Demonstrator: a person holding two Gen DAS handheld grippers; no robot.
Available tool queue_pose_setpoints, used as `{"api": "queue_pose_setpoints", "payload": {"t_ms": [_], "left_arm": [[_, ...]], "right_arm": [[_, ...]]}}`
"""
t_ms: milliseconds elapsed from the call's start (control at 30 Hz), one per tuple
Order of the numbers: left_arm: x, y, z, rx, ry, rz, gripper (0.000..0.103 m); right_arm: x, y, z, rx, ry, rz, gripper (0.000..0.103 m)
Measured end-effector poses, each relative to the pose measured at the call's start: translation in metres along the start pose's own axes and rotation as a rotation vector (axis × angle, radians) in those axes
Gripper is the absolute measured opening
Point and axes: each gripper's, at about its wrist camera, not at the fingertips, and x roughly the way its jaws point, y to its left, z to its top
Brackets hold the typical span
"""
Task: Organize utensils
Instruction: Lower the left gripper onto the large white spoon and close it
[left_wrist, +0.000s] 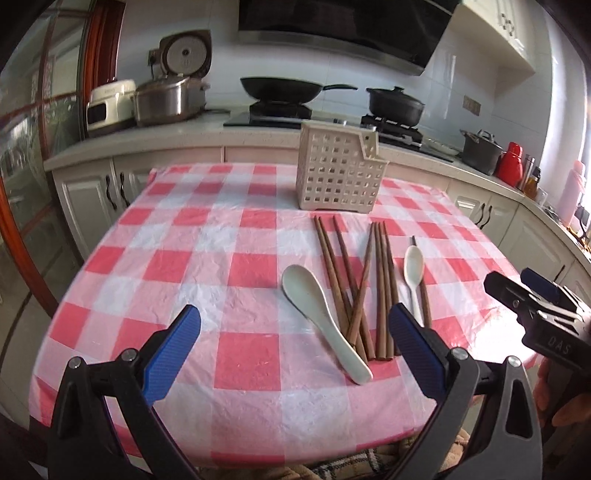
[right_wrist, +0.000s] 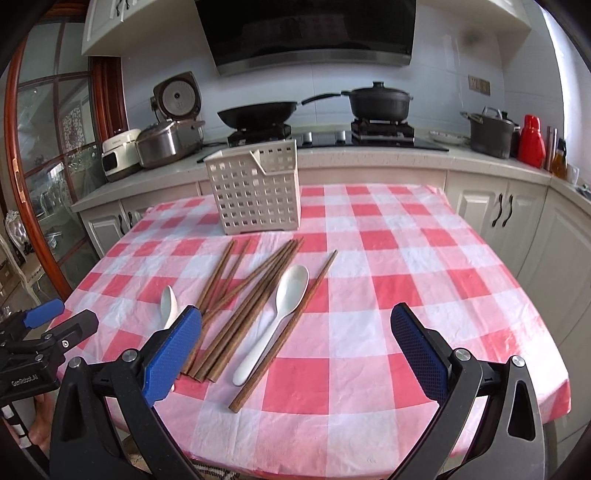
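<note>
Left gripper (left_wrist: 295, 350): jaws wide apart, nothing held. Large pale ceramic spoon (left_wrist: 323, 319), brown wooden chopsticks (left_wrist: 364, 291), small white spoon (left_wrist: 413, 275): loose near the table's near edge. Perforated cream plastic holder (left_wrist: 338, 173): near the far edge, judged unfilled. Right gripper (right_wrist: 295, 352): wide apart, nothing held. Step judged: first pickup pending; next, closing on one utensil.

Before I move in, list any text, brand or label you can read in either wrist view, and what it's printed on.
"GenRobot.AI": on the black body of the left gripper, seen in the right wrist view.
"DAS": on the black body of the right gripper, seen in the left wrist view.
White countertop appliance: faint brand mark, too blurred to read.
Small wall plaque: characters too small to read.
White perforated plastic utensil basket: no text visible.
</note>
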Motion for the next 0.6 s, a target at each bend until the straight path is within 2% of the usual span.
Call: {"api": "queue_pose_setpoints", "payload": {"t_ms": [167,300,367,433,600], "left_arm": [[0.038,0.001,0.003,-0.012,0.059,0.026,0.098],[0.07,0.008,0.005,-0.09,0.13,-0.003,0.098],[0.083,0.01,0.007,-0.122,0.149,-0.008,0.096],[0.091,0.01,0.01,-0.135,0.154,-0.013,0.085],[0.107,0.007,0.019,-0.146,0.157,0.005,0.075]], "right_arm": [[0.026,-0.002,0.001,0.006,0.037,-0.008,0.095],[0.048,-0.006,0.004,0.021,0.074,-0.011,0.079],[0.057,-0.008,0.006,0.034,0.086,-0.006,0.076],[0.065,-0.008,0.007,0.039,0.093,-0.003,0.075],[0.08,-0.01,0.009,0.046,0.119,0.014,0.075]]}}
